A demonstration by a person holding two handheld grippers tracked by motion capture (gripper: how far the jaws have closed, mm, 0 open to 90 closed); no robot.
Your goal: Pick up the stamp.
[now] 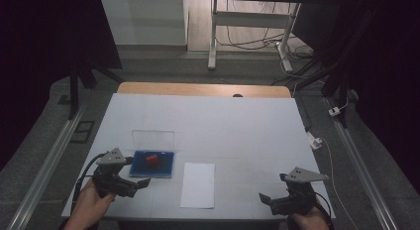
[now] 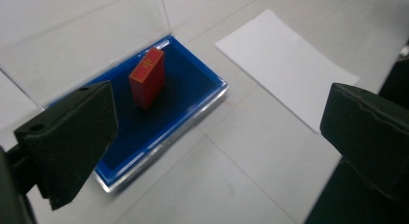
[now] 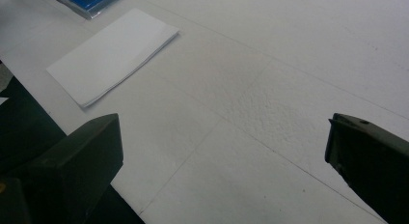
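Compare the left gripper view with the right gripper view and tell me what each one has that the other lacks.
Left gripper view alone: the red block standing on the blue pad inside the open case, with the clear lid raised behind it. Right gripper view alone: a wide stretch of bare white table ahead of its own fingers. Both share the white paper sheet lying flat, a part of the blue case, and a pair of black fingers set wide apart.

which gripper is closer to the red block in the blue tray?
Left. The left gripper sits just beside the blue tray holding the red block, jaws open. The right gripper is far across the table, past the white paper.
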